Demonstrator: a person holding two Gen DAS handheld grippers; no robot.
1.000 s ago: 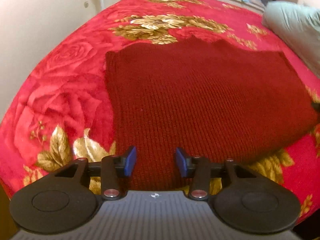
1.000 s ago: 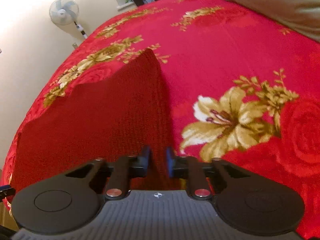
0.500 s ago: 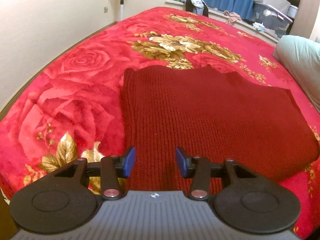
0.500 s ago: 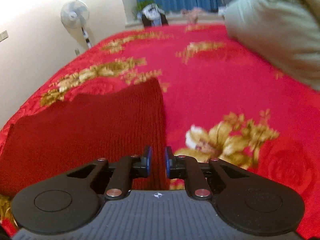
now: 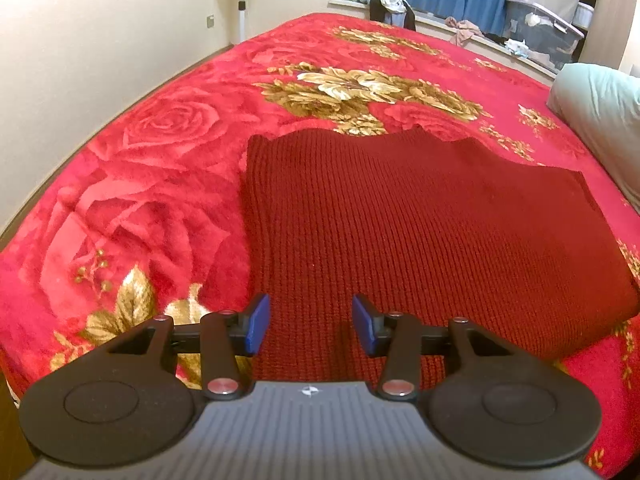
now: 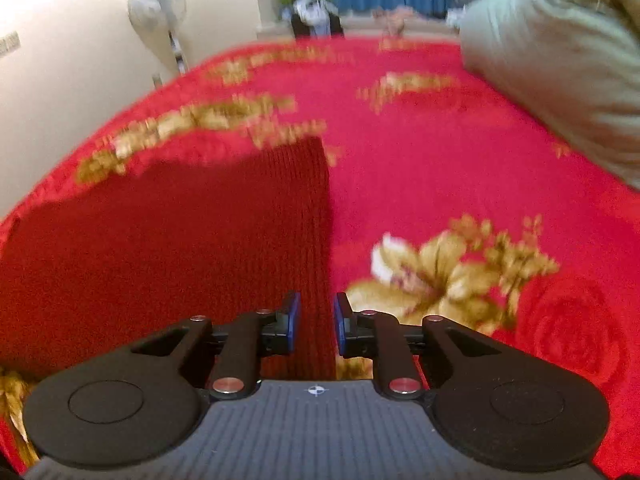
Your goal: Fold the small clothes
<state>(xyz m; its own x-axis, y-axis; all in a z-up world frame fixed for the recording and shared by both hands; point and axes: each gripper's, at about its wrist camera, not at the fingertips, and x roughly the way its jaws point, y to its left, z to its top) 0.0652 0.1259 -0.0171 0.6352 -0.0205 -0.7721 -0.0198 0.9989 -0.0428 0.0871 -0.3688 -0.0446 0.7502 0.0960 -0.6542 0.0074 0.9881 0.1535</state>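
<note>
A dark red knitted garment (image 5: pixel 420 220) lies folded flat on the red floral blanket (image 5: pixel 160 152). It also shows in the right wrist view (image 6: pixel 180 248). My left gripper (image 5: pixel 310 330) is open and empty, above the garment's near edge close to its left side. My right gripper (image 6: pixel 316 328) is open by a narrow gap and empty, above the garment's right edge; its view is blurred.
A pale green pillow (image 5: pixel 600 120) lies at the bed's right side, also in the right wrist view (image 6: pixel 560 60). A standing fan (image 6: pixel 160 12) and a wall are on the left. Clothes and storage boxes (image 5: pixel 536 20) sit along the window ledge beyond the bed.
Both grippers have pulled back and tilted up from the garment, so more of the room shows. The right jaws have opened a little wider.
</note>
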